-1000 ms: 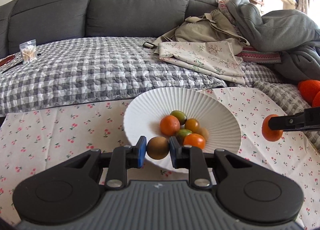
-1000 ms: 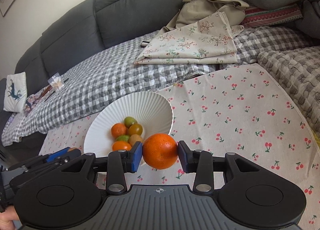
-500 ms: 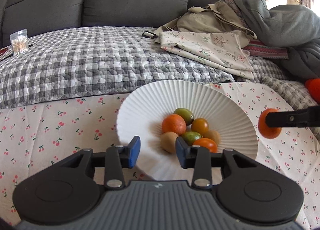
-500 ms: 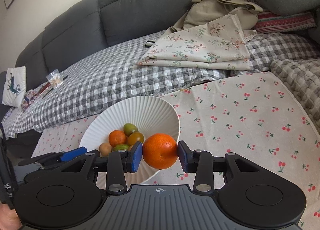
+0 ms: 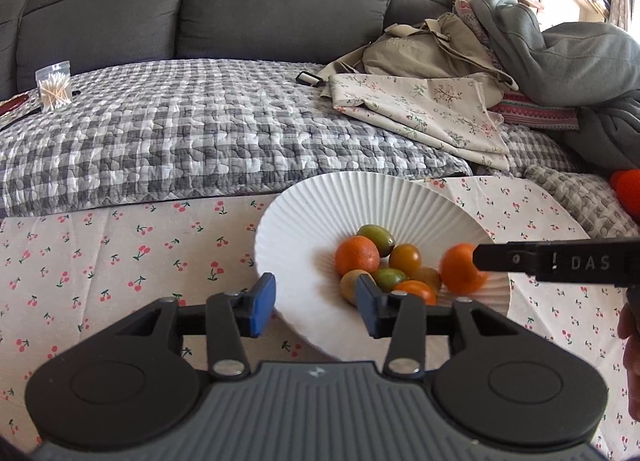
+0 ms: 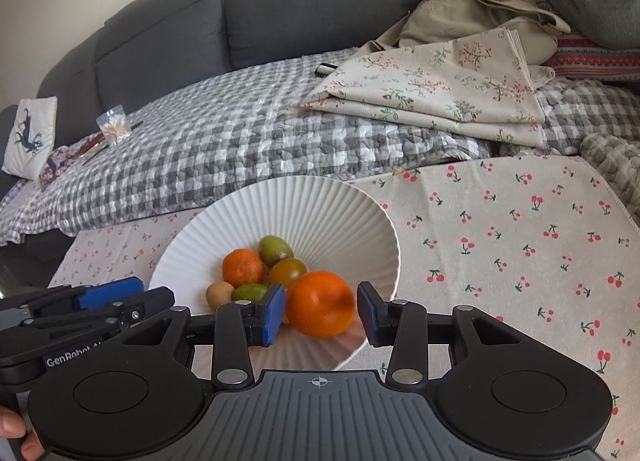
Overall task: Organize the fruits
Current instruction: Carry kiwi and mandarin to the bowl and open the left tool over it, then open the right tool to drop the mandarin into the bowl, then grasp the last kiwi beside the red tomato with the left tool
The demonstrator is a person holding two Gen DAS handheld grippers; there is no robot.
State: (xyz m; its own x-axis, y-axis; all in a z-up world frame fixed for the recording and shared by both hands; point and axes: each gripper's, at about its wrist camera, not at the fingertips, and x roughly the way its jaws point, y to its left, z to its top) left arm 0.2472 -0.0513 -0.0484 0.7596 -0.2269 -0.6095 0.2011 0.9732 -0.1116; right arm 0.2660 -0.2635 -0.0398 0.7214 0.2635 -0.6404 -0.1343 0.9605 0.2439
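Opening right tool [image 6: 321, 311], orange [image 6: 320, 304] between pads, over bowl [image 6: 344, 217]

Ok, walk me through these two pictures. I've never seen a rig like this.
There is no robot here. A person holds a hand tool in each hand, each with two fingers and a camera looking out along them. One picture is taken from the left gripper, the other from the right gripper; the black shapes at the bottom are the tools themselves.

On a cherry-print cloth in front of a grey sofa sits a white ribbed bowl holding small orange, green and brown fruits.

The left fingers are opening with nothing between them. The right fingers are opening around an orange over the bowl; I can't tell whether they still pinch it.
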